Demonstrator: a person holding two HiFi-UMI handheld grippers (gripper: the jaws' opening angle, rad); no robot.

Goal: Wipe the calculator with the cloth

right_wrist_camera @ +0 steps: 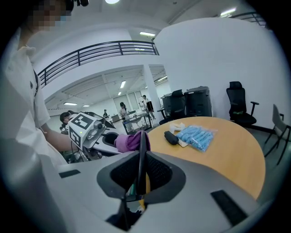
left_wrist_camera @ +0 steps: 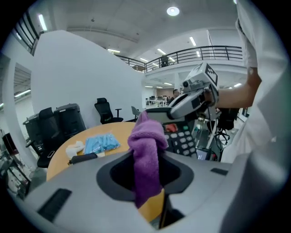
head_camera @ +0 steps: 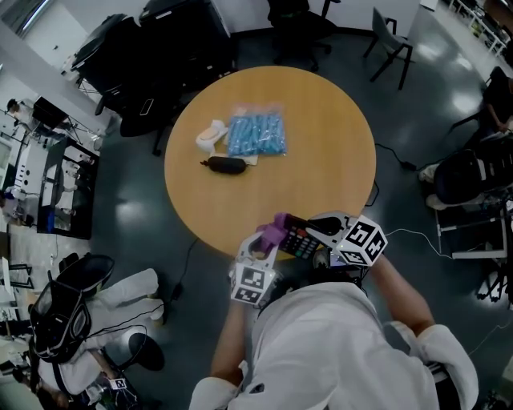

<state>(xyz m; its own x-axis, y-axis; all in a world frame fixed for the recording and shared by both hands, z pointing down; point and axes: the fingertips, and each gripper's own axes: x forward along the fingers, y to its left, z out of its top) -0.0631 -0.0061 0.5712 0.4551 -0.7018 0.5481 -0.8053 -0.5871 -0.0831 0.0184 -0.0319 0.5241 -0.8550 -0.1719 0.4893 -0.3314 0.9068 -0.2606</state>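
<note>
In the head view both grippers hover over the round table's near edge (head_camera: 210, 240). My left gripper (head_camera: 267, 244) is shut on a purple cloth (head_camera: 274, 231), which hangs bunched between the jaws in the left gripper view (left_wrist_camera: 146, 157). My right gripper (head_camera: 319, 230) is shut on a dark calculator (head_camera: 300, 240) with grey keys and holds it off the table. The left gripper view shows the calculator's keypad (left_wrist_camera: 183, 139) just behind the cloth. Seen from the right gripper, the calculator (right_wrist_camera: 142, 152) stands edge-on between the jaws, the cloth (right_wrist_camera: 128, 141) lies against its far end, and the left gripper (right_wrist_camera: 105, 138) is behind it.
Further back on the wooden table lie a blue plastic packet (head_camera: 256, 134), a white object (head_camera: 211, 134) and a black pouch (head_camera: 225, 165). Black office chairs (head_camera: 298, 24) and cases (head_camera: 152, 60) stand round the table. A bag (head_camera: 64, 308) lies on the floor at the left.
</note>
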